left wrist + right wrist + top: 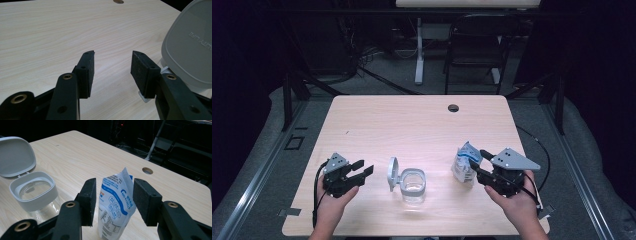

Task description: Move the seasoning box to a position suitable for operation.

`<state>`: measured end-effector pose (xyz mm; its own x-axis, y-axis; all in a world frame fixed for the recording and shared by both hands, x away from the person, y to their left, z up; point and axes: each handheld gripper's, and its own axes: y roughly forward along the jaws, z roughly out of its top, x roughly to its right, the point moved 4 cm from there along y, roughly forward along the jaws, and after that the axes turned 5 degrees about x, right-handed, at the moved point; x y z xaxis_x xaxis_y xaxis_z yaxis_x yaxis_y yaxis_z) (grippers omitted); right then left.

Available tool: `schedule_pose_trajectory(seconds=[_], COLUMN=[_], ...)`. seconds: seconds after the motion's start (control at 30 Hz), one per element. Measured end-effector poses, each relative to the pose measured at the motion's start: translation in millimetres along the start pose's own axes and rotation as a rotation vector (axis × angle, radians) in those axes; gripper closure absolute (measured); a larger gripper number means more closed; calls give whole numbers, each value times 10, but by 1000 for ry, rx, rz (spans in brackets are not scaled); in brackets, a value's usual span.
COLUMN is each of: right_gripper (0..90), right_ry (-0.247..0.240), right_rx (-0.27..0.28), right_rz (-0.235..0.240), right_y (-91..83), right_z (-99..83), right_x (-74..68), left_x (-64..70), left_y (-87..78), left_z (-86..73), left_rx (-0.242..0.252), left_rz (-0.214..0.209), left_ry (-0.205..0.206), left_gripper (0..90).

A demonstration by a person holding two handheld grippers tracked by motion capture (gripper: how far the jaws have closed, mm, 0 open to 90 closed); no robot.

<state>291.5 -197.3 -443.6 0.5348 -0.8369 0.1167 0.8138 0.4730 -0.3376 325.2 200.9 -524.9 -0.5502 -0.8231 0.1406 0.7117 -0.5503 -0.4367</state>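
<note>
Straddling the upright white-and-blue printed pouch (115, 202), right claw (114, 202) stands wide, jaws apparently not yet touching. Left claw (113, 72), wide and empty, waits beside the hinged-lid clear glass jar (413, 186) mid-worktop (412, 125), likely to steady it.

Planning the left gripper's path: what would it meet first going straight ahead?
Probably bare table: the open left gripper points past the jar's raised lid, which sits just right of its line.
</note>
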Motion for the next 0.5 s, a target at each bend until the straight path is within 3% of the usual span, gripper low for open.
schedule_pose_trajectory(seconds=[0.5], right_gripper=[528], right_ry=[13], right_rx=[-8], right_rz=[-18], right_y=[-28], right_z=[-36], right_x=[86], left_x=[4], left_y=[15], left_z=[-12], left_rx=[-4], left_rz=[-1], left_ry=[0], left_gripper=[540])
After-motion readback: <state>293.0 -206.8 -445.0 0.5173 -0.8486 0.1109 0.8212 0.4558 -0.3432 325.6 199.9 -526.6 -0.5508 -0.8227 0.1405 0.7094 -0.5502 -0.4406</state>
